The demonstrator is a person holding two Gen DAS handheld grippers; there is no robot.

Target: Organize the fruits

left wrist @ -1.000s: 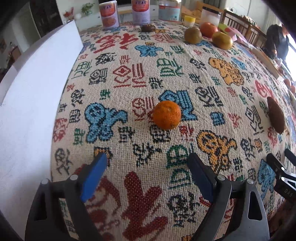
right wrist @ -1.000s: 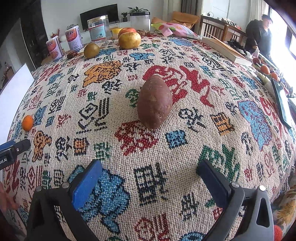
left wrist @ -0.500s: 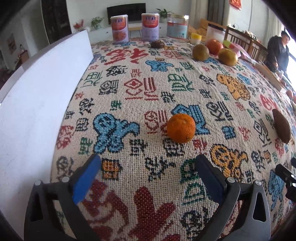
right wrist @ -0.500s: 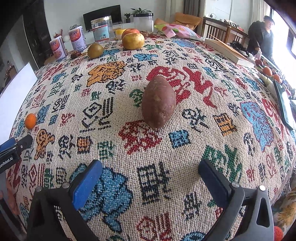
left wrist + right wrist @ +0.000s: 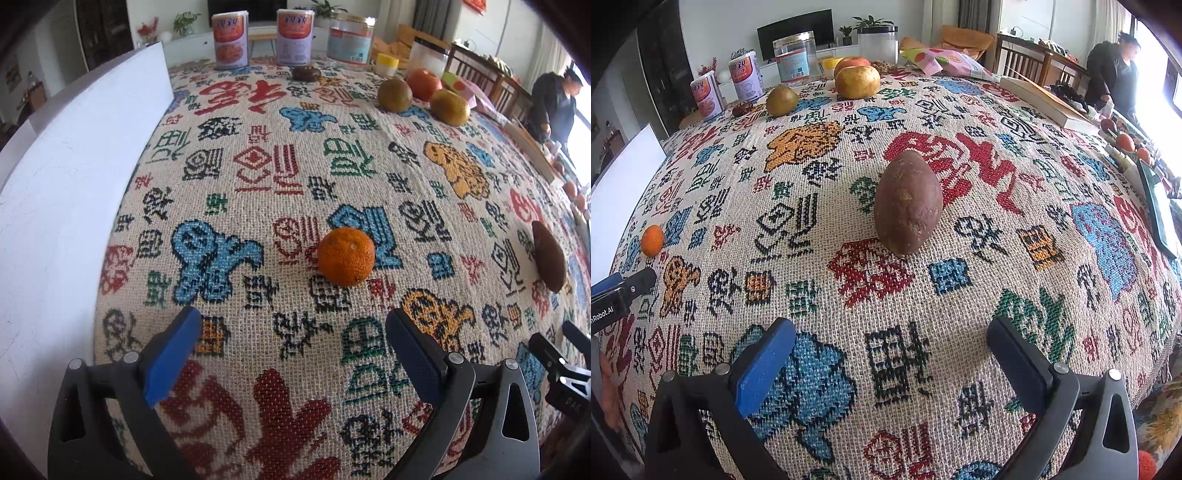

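A small orange tangerine (image 5: 346,256) lies on the patterned tablecloth, just ahead of my open, empty left gripper (image 5: 291,330) and slightly right of its centre line. It also shows in the right wrist view (image 5: 652,240) at far left. A brown sweet potato (image 5: 908,202) lies ahead of my open, empty right gripper (image 5: 891,343); it shows in the left wrist view (image 5: 548,256) at the right. At the far end lie a green-brown fruit (image 5: 394,95), a red apple (image 5: 424,83) and a yellow-orange fruit (image 5: 449,106).
A white board (image 5: 62,192) stands along the table's left side. Two cans (image 5: 230,40), a clear jar (image 5: 349,41), a yellow cup (image 5: 386,64) and a small dark item (image 5: 305,72) line the far edge. A book (image 5: 1045,101) and a snack bag (image 5: 945,61) lie at the right. A person (image 5: 1112,75) stands beyond.
My left gripper has shifted so the tangerine now sits further right and a bit lower in its view. My right gripper has moved slightly; the sweet potato appears a little nearer.
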